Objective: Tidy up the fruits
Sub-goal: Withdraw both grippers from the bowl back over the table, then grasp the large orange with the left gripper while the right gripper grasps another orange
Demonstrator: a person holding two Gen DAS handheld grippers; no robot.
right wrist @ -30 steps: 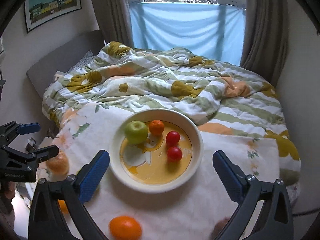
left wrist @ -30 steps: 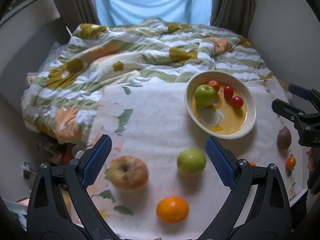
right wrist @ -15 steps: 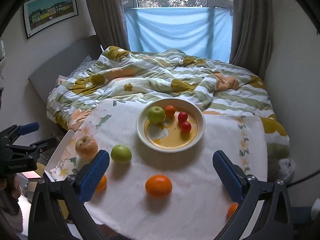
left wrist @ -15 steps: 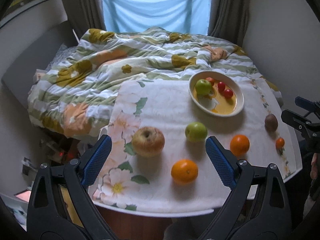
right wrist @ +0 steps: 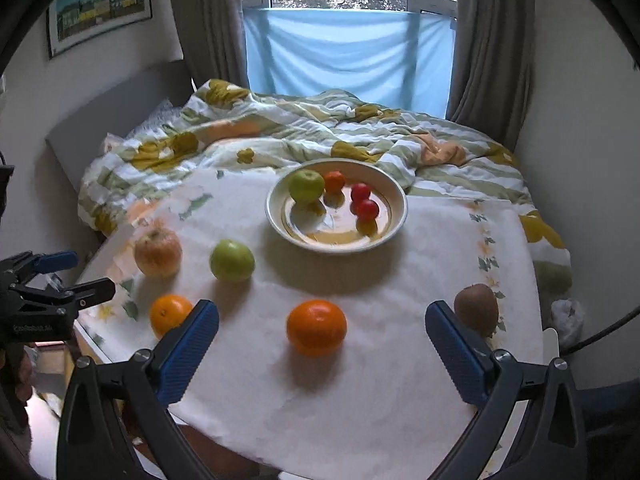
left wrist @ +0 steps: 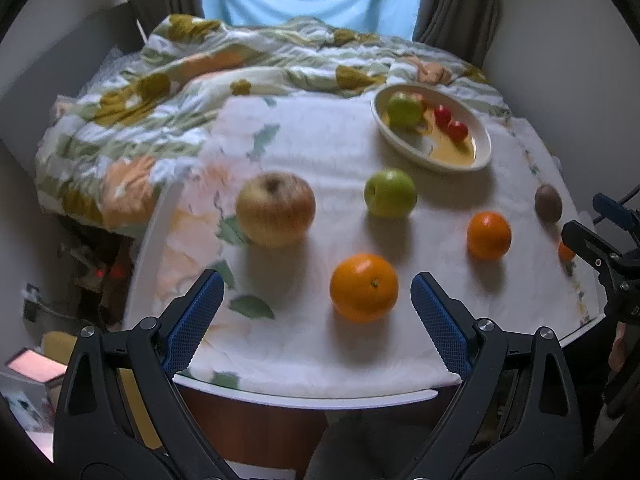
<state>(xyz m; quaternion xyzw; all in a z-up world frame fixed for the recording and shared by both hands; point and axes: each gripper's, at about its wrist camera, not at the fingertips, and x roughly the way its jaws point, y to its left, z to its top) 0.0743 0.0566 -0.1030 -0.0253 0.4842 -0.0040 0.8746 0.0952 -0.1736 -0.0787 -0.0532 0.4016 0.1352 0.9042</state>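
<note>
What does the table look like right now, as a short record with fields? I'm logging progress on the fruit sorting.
bowl: cream, yellow inside, at the table's far side
in bowl: green apple, small orange fruit, two red tomatoes
loose on cloth: russet apple, second green apple, two oranges, kiwi, small orange fruit at the edge
left gripper: open, empty, near the closest orange
right gripper: open, empty
surface: table under white floral cloth, beside a bed
</note>
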